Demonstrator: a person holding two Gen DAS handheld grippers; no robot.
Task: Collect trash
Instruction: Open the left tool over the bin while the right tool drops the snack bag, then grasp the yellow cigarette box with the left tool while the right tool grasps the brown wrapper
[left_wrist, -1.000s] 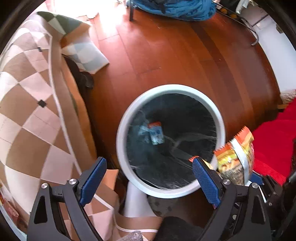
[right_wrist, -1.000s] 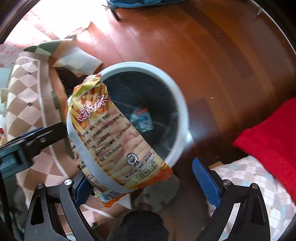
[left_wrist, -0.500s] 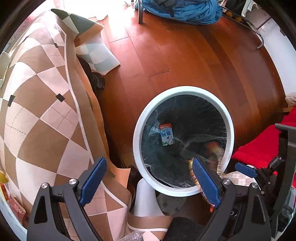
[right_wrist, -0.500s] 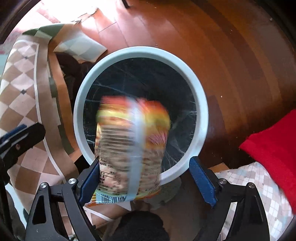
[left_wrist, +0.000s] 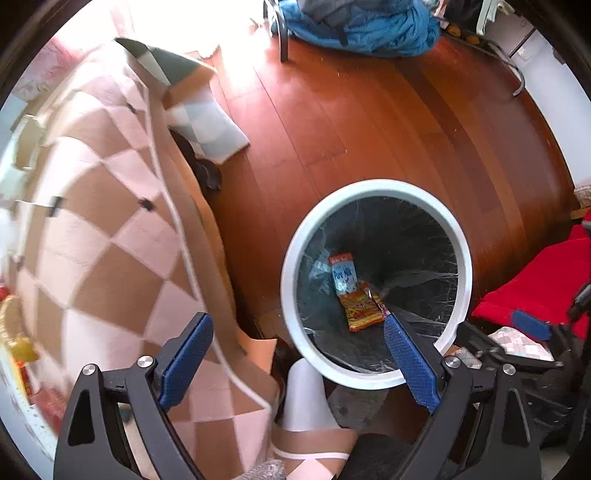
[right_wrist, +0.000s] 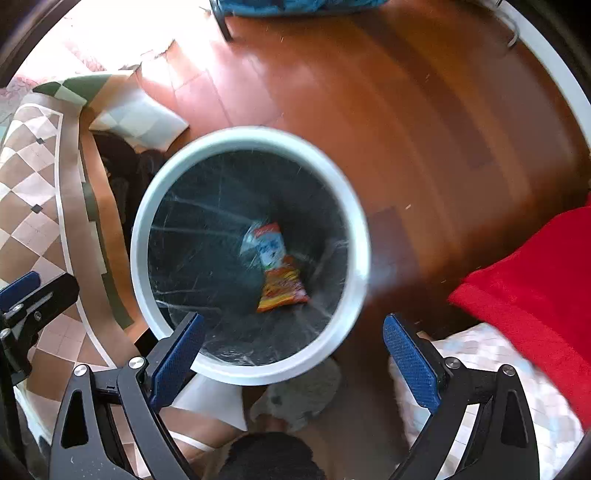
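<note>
Right wrist view: my right hand-held gripper (right_wrist: 291, 354) points down over the white-rimmed trash bin (right_wrist: 360, 236), which stands on the red-brown wooden floor (right_wrist: 424, 110). Its jaws are opening and nothing sits between the blue pads; they frame the near rim of the bin. The orange-and-yellow snack bag (right_wrist: 281, 290) lies at the bottom of the bin on the black liner, well below the pads and slightly left of the midpoint between them. Touching its far end is a small white-and-blue milk carton (right_wrist: 269, 245); in this view both are too blurred to read.

From the left wrist view, my left hand-held gripper (left_wrist: 295, 363) is also released, pads wide apart and holding nothing. Its right pad overlaps the near rim of the trash bin (left_wrist: 463, 258), while its left pad hangs over the brown-and-cream checked cloth (left_wrist: 110, 221) beside the bin. Here the snack bag (left_wrist: 362, 306) lies just above that right pad in the picture, deep inside the bin. The milk carton (left_wrist: 343, 275) reads "Pure Milk" in blue lettering, with a red band at its top; the print on the snack bag I cannot make out.

A red cloth (left_wrist: 535, 284) lies to the right of the bin, and a blue bundle (left_wrist: 369, 22) sits at the far edge of the floor.
</note>
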